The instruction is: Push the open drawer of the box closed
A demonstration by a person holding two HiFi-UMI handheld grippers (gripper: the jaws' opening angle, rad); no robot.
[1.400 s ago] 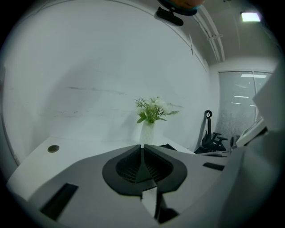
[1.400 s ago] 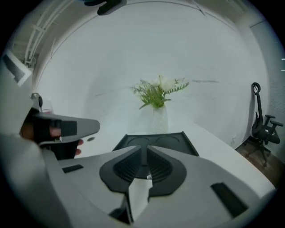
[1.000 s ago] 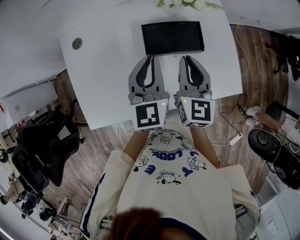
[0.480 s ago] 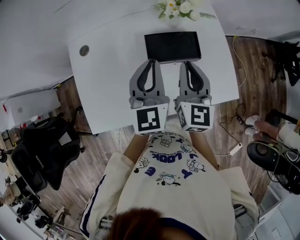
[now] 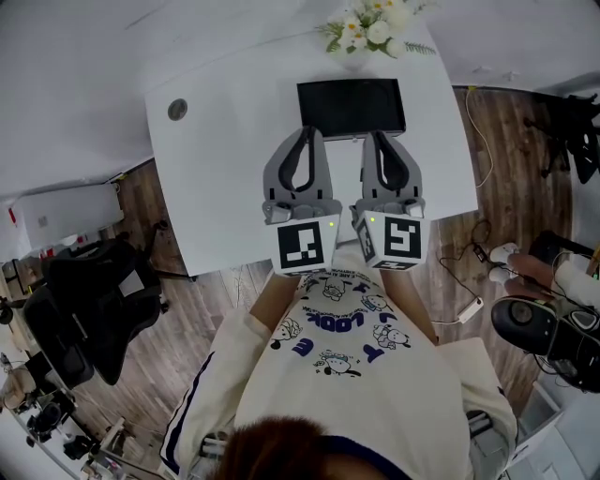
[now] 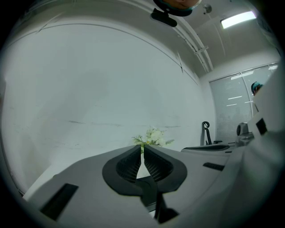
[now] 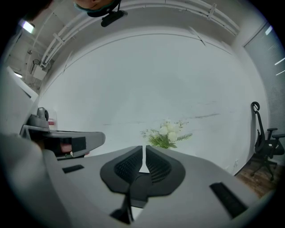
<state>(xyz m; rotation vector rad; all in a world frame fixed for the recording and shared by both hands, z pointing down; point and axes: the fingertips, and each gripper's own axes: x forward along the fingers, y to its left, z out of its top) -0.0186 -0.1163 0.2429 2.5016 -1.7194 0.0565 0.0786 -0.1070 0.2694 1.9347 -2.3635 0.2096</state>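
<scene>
Both tongs are pressed together on nothing, left gripper (image 5: 305, 133) beside right gripper (image 5: 380, 137), and the flat black rectangular box (image 5: 352, 96) lies straight ahead on the white table (image 5: 225, 169), long side crosswise, the right one fronting it more squarely

Flowers (image 5: 373, 30) partly beyond top edge

The white table (image 5: 234, 169) spreads beneath and ahead of my fingers (image 5: 281, 164), with its near edge behind them. Just beyond them a dark box (image 5: 352, 105) sits flat on it, and past that, at the far edge, stands a bunch of white flowers (image 5: 370, 28). Off to the left of my fingers lies a small round disc (image 5: 177, 110), perhaps a cable port, though it is too small to tell.
</scene>
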